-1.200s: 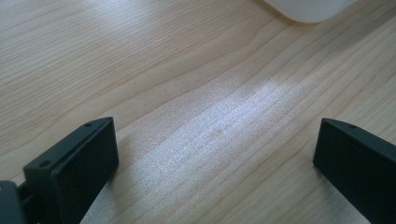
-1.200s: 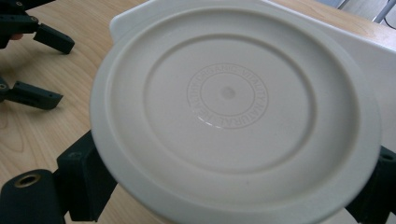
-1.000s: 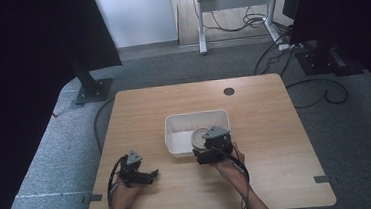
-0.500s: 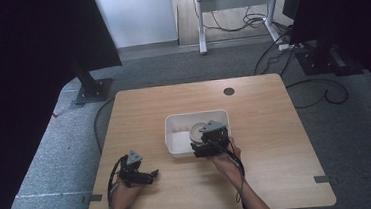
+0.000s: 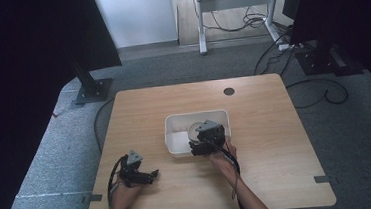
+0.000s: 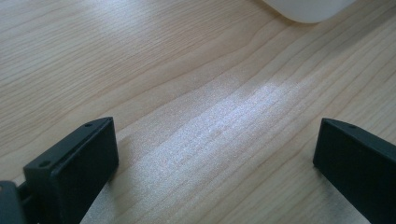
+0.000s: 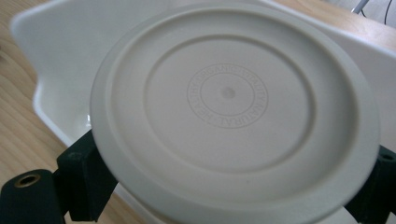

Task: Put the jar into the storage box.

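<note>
Jaws of our right gripper [image 7: 224, 186] are clamped across the rim of a round plate [image 7: 233, 112], one black pad at each side of its edge, and we hold it tilted over the white bin [image 7: 56, 70]. In the high view the same gripper [image 5: 204, 140] sits at the near wall of the bin [image 5: 176, 135], with the plate [image 5: 194, 130] just above its inside. We judge the plate light and stiff, likely moulded plastic or melamine; its smooth matte face gives little friction, so the raised rim is the right place to grip, squarely across the widest span. Held off-centre it could pivot or slip. Our left gripper [image 5: 146, 175] rests apart on the table [image 5: 264, 108], jaws wide and empty.
</note>
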Motion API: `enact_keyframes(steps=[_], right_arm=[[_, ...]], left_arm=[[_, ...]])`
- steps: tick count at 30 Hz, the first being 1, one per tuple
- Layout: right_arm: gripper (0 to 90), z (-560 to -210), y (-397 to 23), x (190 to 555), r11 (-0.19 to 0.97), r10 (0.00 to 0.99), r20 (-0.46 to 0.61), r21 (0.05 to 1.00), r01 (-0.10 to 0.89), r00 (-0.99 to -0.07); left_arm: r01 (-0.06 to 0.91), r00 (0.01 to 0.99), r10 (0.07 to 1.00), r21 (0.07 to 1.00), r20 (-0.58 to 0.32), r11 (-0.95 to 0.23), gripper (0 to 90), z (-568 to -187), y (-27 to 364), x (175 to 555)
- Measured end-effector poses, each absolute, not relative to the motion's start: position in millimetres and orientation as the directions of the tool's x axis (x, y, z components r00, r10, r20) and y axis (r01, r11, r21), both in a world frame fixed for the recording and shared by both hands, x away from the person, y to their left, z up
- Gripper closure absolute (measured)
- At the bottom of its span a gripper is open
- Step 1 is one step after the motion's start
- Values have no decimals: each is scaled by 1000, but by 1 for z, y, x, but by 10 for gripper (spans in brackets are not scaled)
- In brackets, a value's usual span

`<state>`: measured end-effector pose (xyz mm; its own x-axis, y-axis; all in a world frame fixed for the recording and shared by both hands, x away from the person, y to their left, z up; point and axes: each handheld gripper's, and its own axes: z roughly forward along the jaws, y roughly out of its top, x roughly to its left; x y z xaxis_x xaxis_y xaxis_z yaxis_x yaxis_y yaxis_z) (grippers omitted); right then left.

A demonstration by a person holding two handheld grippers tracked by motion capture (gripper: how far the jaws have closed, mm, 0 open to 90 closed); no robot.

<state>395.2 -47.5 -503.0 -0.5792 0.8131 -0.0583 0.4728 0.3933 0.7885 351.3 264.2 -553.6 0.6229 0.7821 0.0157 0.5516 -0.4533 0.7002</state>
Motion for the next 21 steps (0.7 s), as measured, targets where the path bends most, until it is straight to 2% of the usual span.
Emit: enact_keyframes(steps=[10,17,21], right_arm=[[90,-520,-44,402,411,815,-62,762,500,-576],[89,-522,-51,407,343,826,30,765,545,-562],[88,-522,-50,407,351,827,21,761,546,-562]], left_arm=[[552,623,782,700,15,-453,0,-554,264,351],[552,623,782,700,15,-453,0,-554,264,351],[551,623,782,700,15,-453,0,-554,264,351]])
